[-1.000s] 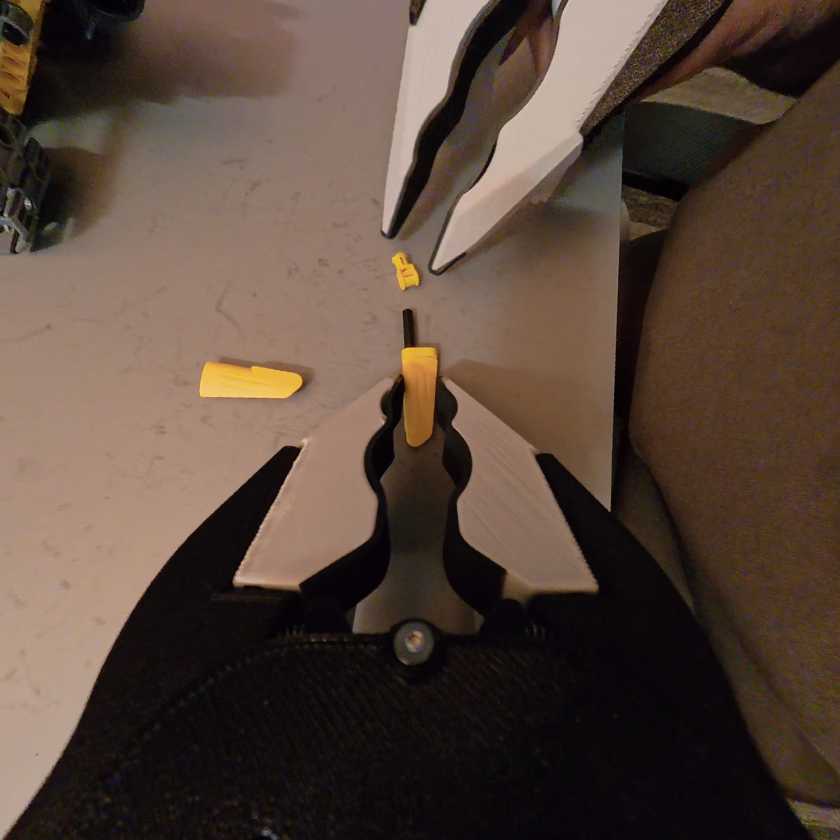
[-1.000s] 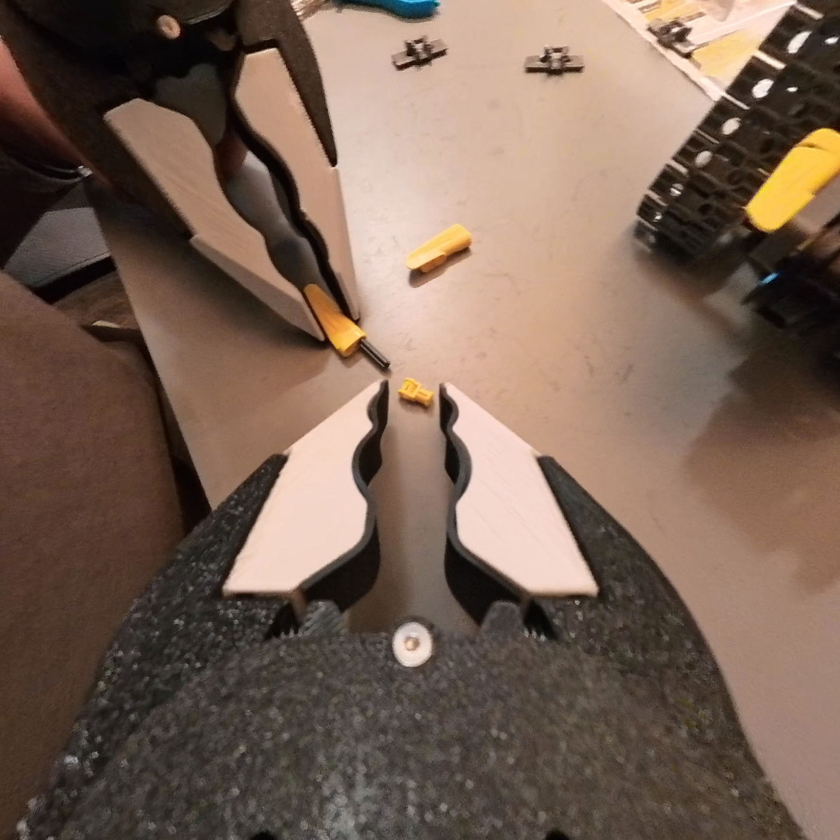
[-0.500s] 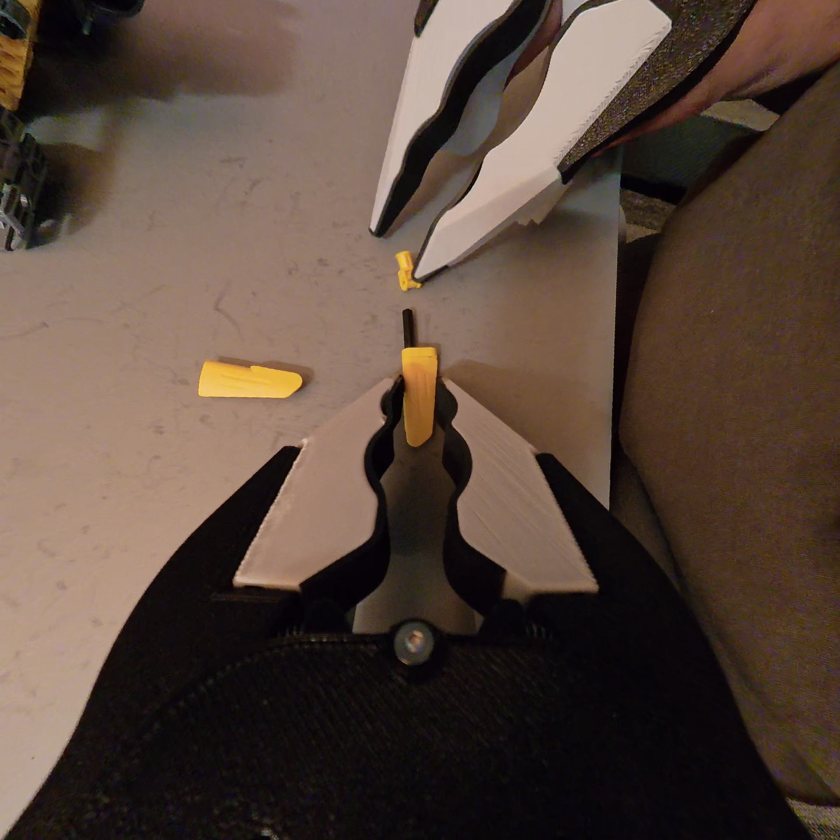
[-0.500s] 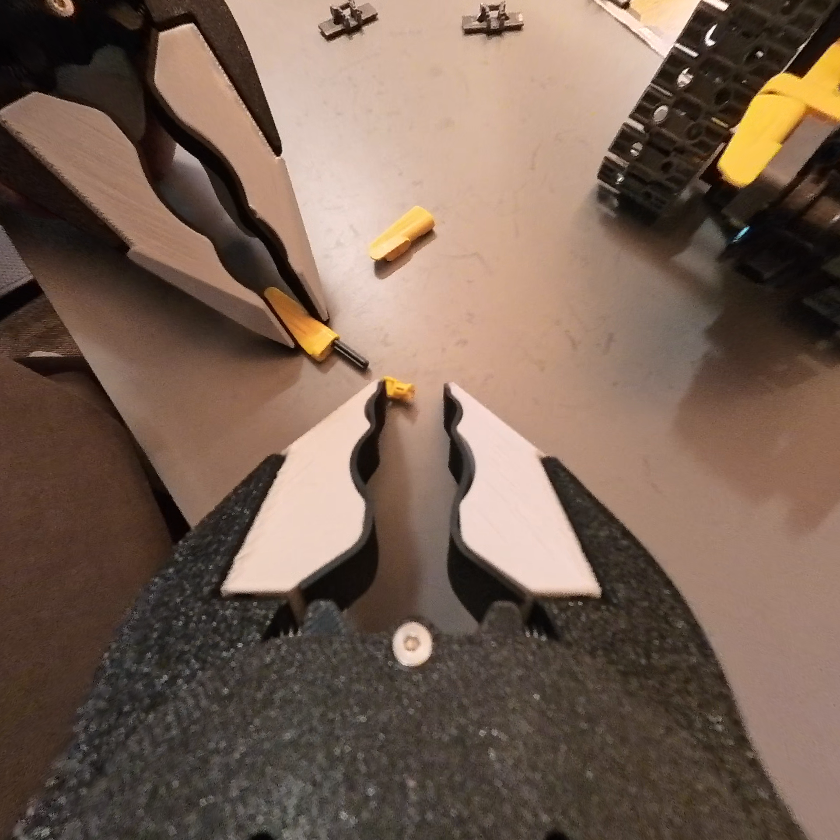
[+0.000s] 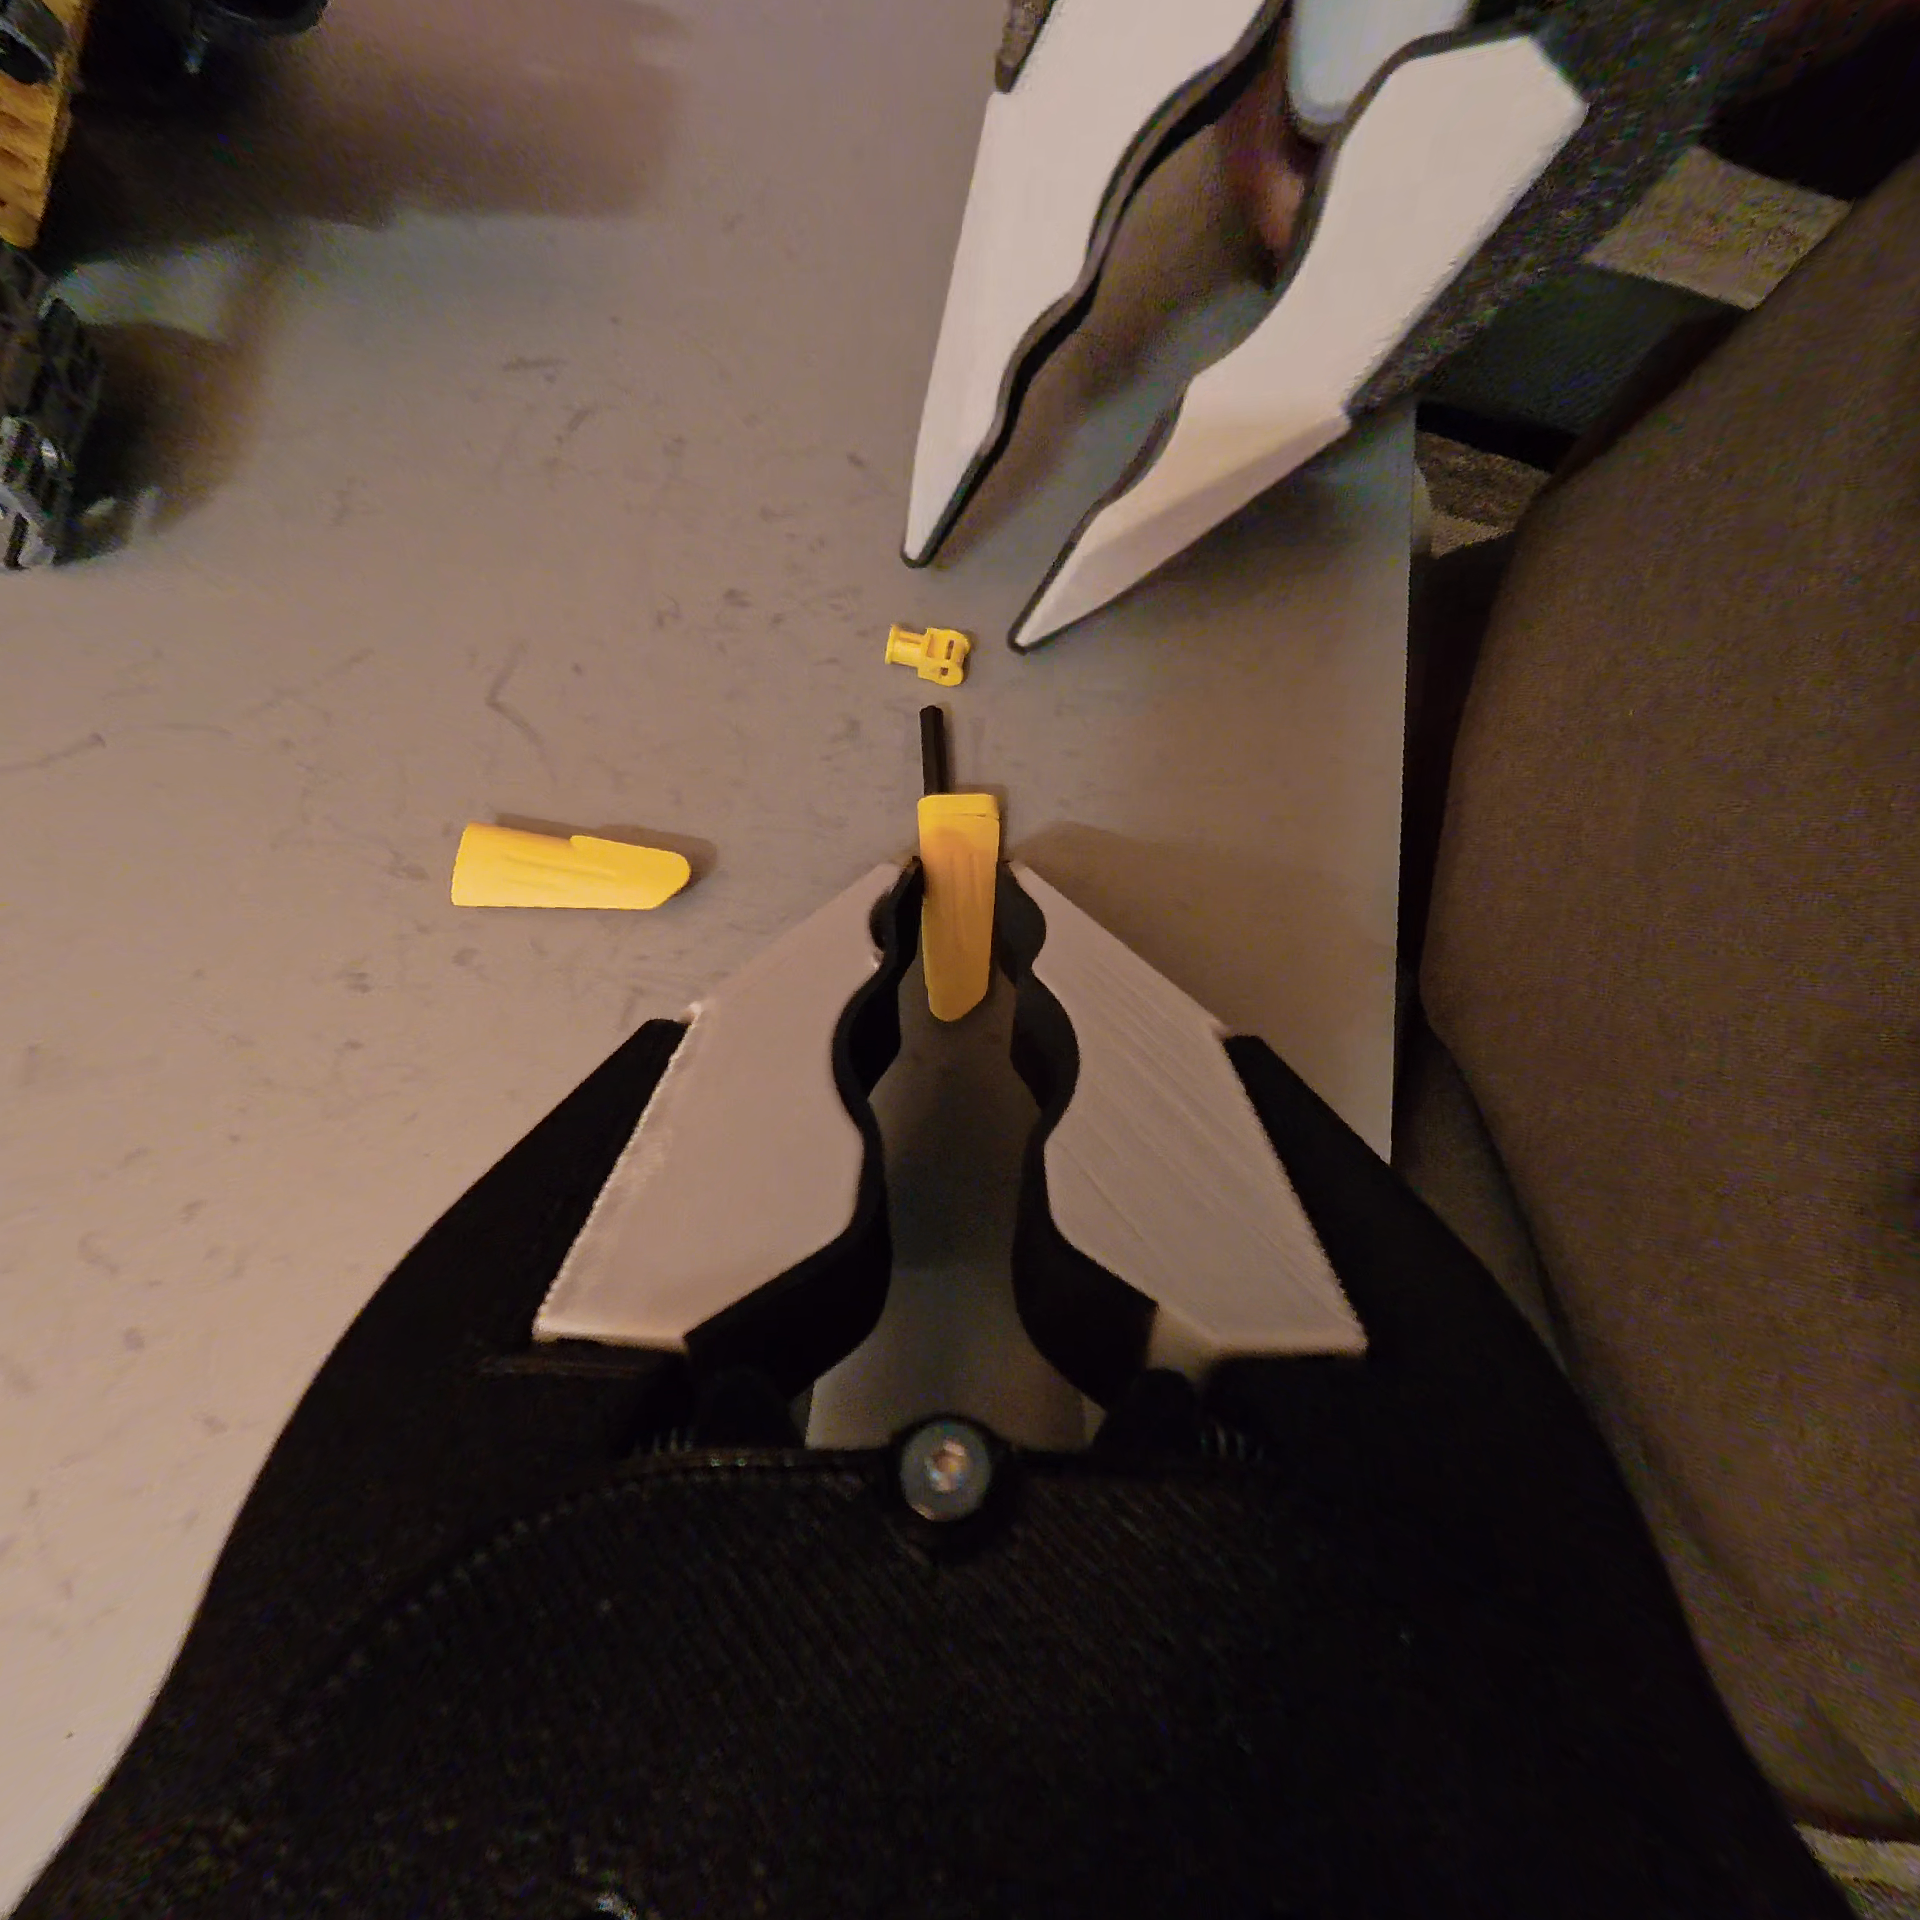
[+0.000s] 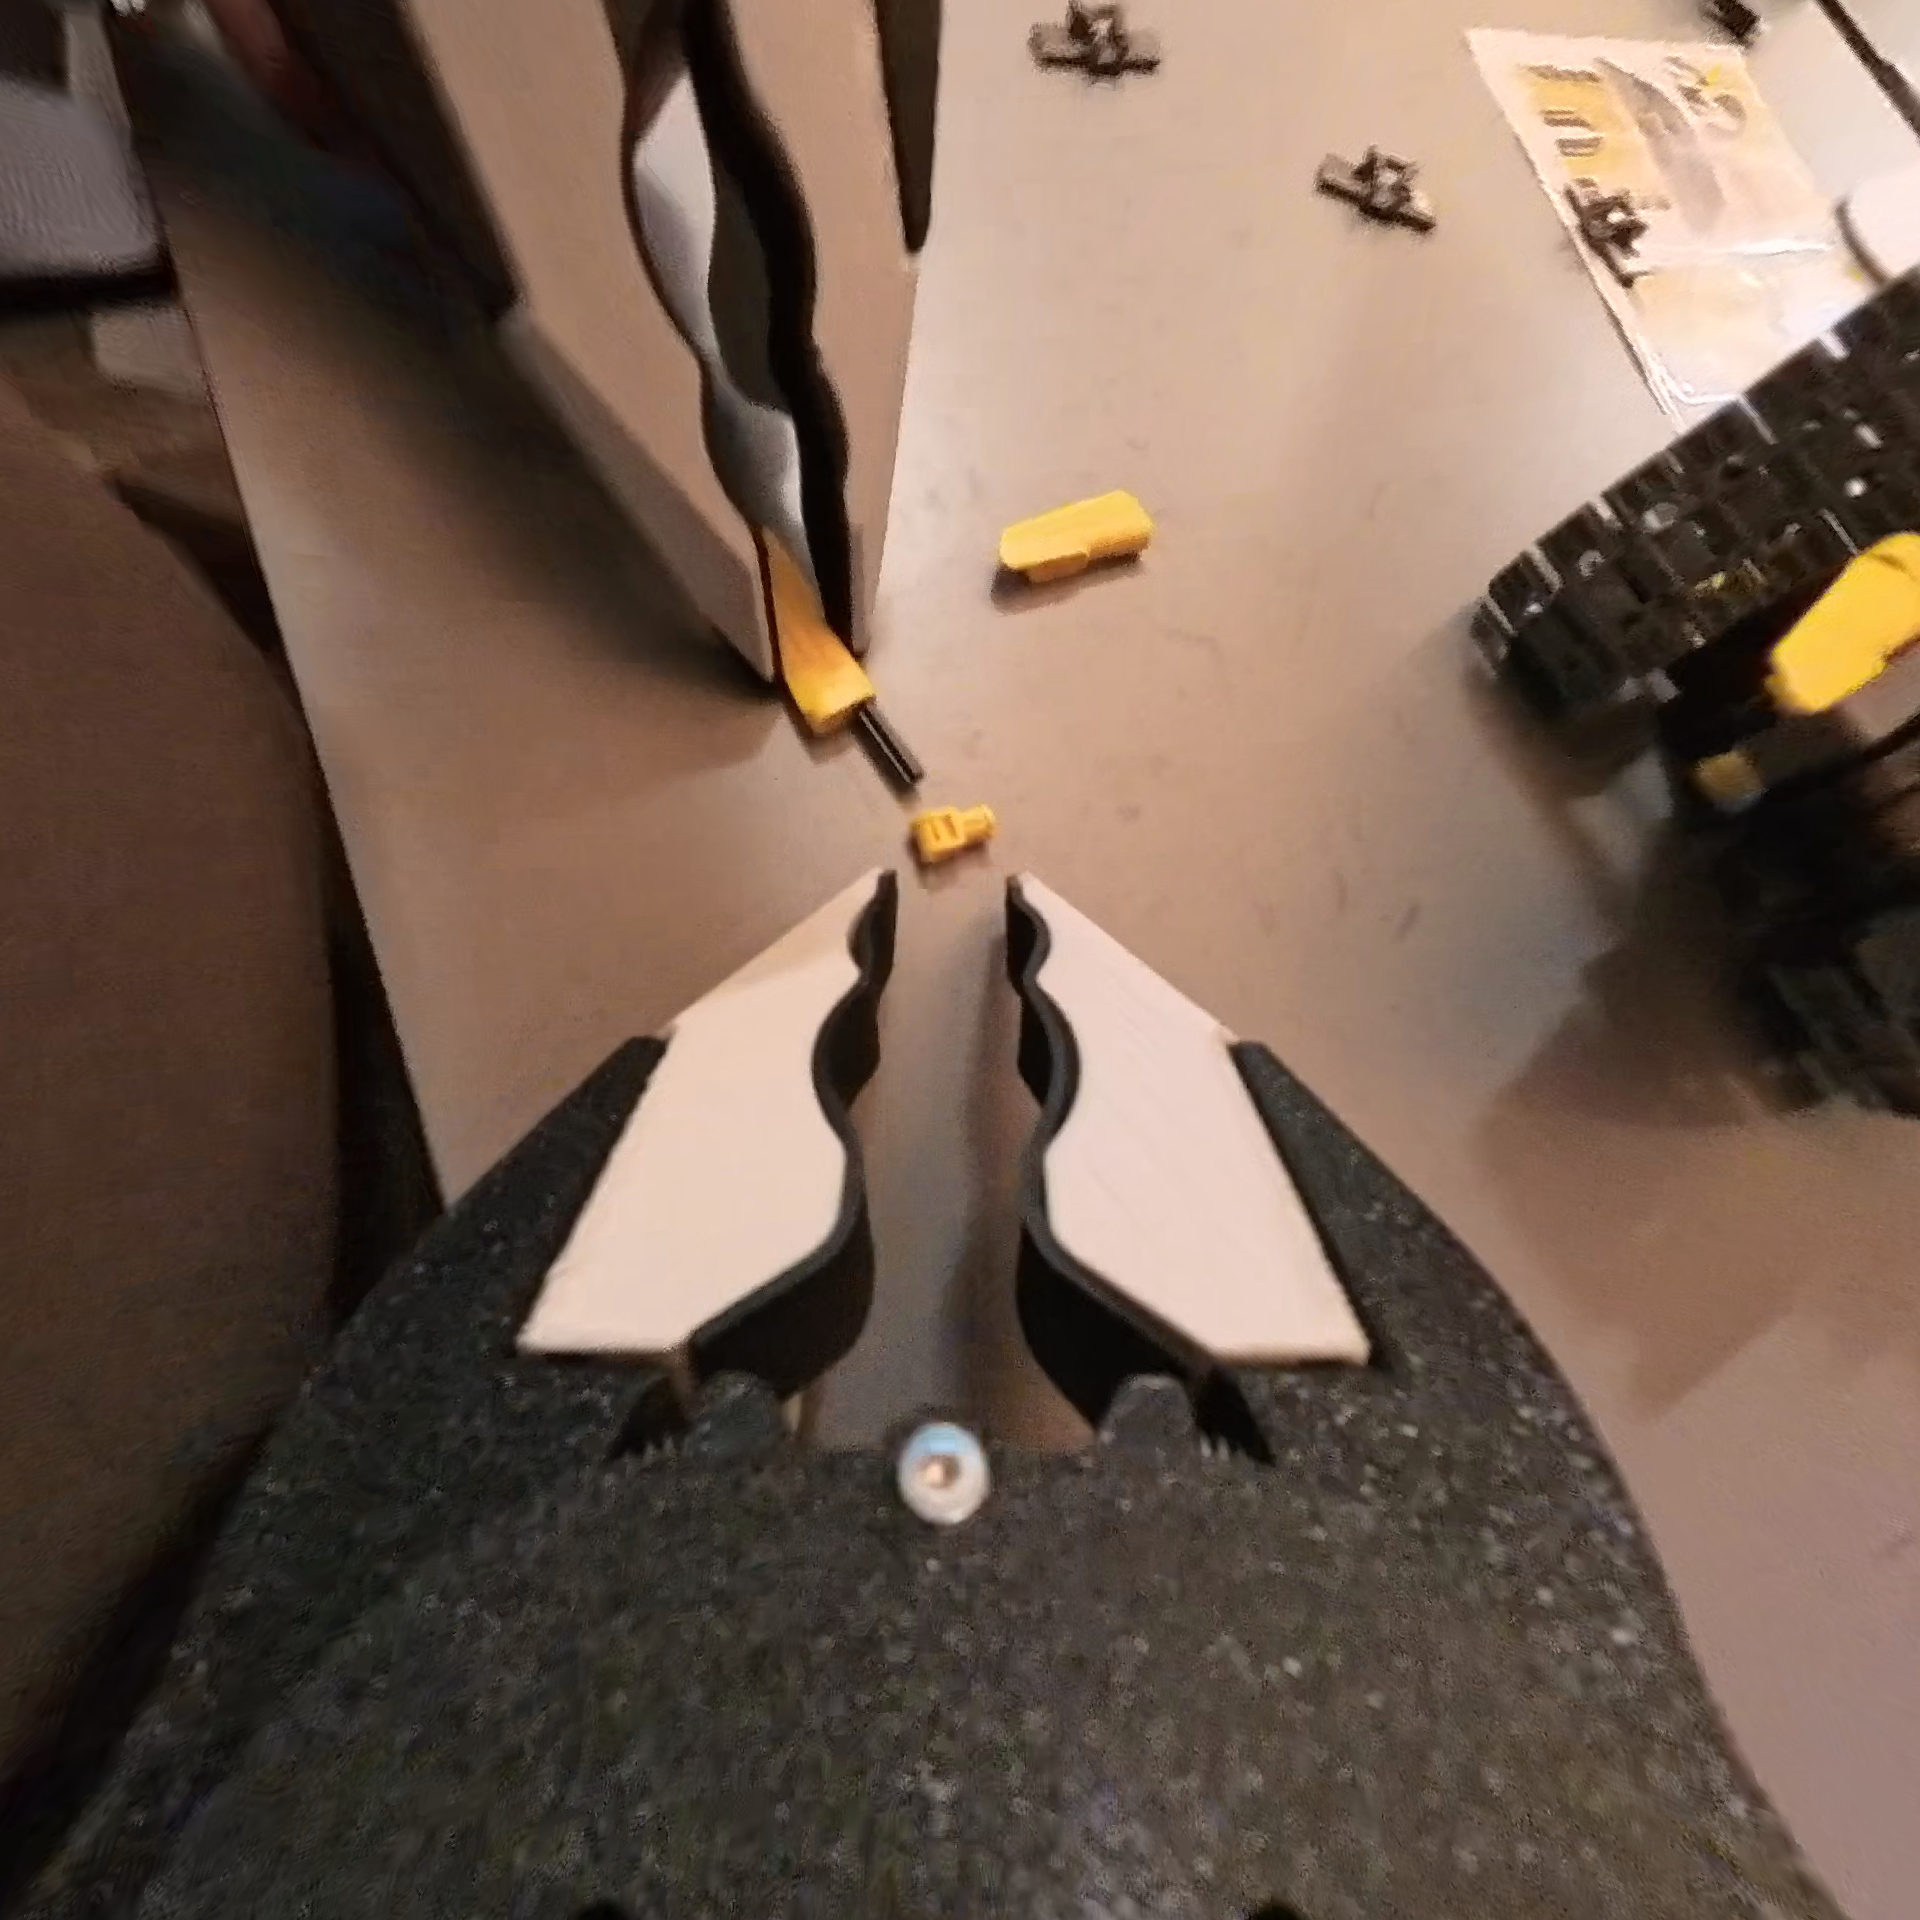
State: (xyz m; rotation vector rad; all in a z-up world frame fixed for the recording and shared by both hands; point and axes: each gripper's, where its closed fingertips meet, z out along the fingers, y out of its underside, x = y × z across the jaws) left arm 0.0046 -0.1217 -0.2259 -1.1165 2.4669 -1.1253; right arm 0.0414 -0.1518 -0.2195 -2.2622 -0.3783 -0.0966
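My left gripper (image 5: 956,868) is shut on a yellow wedge-shaped piece (image 5: 954,904) with a thin black axle (image 5: 931,750) sticking out of its front. It rests low over the grey table near the right edge. A small yellow connector (image 5: 930,657) lies on the table just beyond the axle tip. My right gripper (image 6: 948,883) is open and empty, its tips just short of the same connector (image 6: 951,833). In the right wrist view the left gripper (image 6: 821,644) holds the wedge (image 6: 821,670) and axle (image 6: 888,753) pointing at the connector.
A second yellow wedge piece (image 5: 566,881) lies loose to the left, also in the right wrist view (image 6: 1075,532). A black tracked model with yellow parts (image 6: 1714,613) stands at the right. Small black parts (image 6: 1377,189) and a paper sheet (image 6: 1662,197) lie farther back. The table edge (image 5: 1397,831) and a brown seat are close by. There is about 6 centimeters between the tips of the two grippers.
The right gripper drew back and swung, nudging the small yellow connector, which has turned on the table and now lies clear of its tips. The left gripper has held still.
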